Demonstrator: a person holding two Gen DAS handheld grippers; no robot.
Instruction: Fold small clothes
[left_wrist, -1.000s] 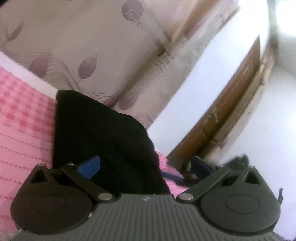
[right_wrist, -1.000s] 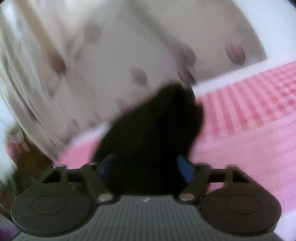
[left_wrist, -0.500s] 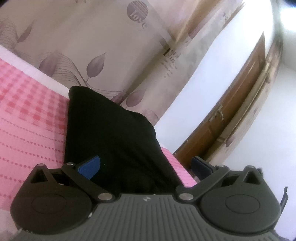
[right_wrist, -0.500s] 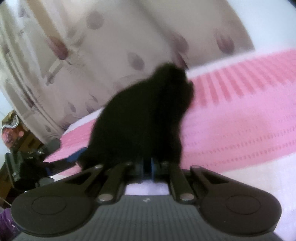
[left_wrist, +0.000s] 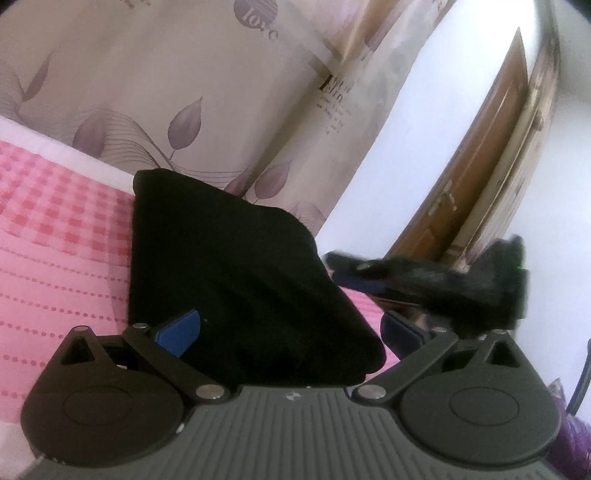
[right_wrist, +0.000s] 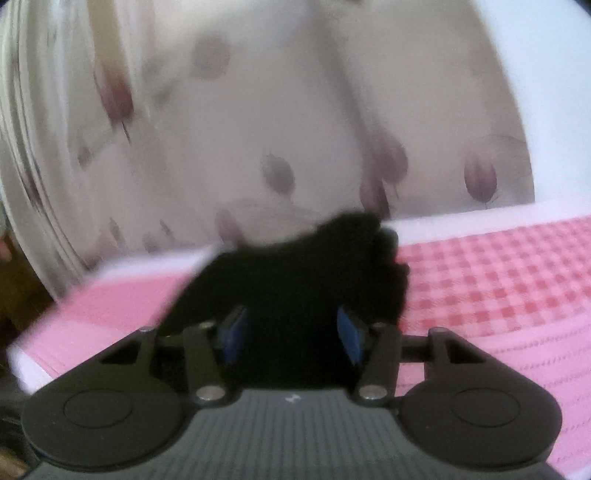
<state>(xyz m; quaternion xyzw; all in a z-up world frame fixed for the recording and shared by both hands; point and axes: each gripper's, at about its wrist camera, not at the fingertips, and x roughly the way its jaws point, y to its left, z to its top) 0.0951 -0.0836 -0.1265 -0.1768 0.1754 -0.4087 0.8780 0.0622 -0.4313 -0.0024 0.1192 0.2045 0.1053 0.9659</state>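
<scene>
The soft black cloth garment lies on the pink checked bed. It looks light and floppy. Both jaws stand wide around it, not pinching. Grab a corner.

The black cloth fills the gap between the left fingers. Bare pink bed lies left of them. The curtain probably blocks ahead.
</scene>
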